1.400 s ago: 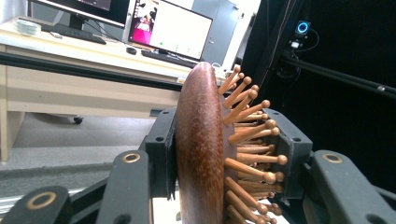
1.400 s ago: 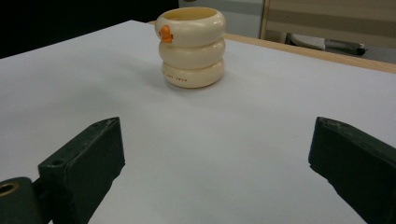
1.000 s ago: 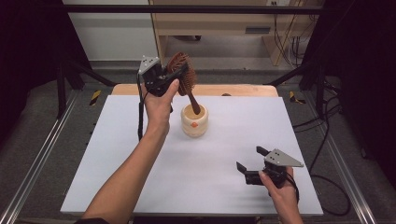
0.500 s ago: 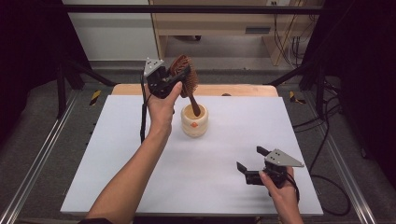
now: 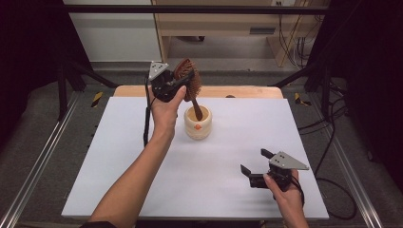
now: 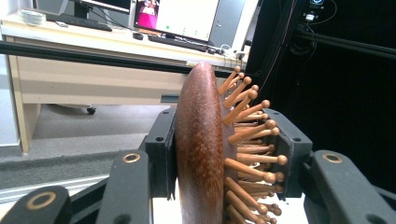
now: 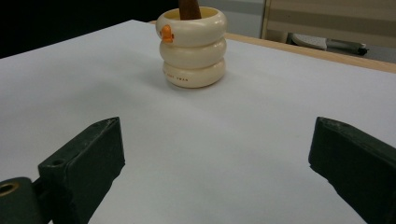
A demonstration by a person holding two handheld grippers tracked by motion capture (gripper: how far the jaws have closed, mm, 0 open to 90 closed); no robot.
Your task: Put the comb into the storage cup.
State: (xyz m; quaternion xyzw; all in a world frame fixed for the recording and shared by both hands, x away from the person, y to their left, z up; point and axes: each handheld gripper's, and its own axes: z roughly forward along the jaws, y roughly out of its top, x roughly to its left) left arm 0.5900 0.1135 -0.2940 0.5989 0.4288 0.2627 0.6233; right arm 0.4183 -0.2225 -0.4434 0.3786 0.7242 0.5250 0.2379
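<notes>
A brown wooden hairbrush [image 5: 189,78] with peg bristles stands tilted, its handle [image 5: 196,108] down inside a cream ribbed cup [image 5: 198,126] with an orange mark, at the back middle of the white table [image 5: 119,156]. My left gripper [image 5: 183,83] is shut on the brush head above the cup. In the left gripper view the brush [image 6: 201,149] sits between the pads of my left gripper [image 6: 225,144], bristles to the right. My right gripper [image 5: 254,161] rests low at the front right, open, with nothing in it. The right gripper [image 7: 219,149] faces the cup [image 7: 192,51] from a distance.
A wooden strip [image 5: 247,91] runs along the table's far edge. Metal rails [image 5: 43,156] flank both sides, with yellow-black clamps [image 5: 97,98] near the back corners. Cables [image 5: 332,142] hang at the right. A desk with monitors [image 6: 177,18] stands beyond the table.
My left gripper with the brush head has edged slightly to the right, the handle staying in the cup. The right gripper has kept still.
</notes>
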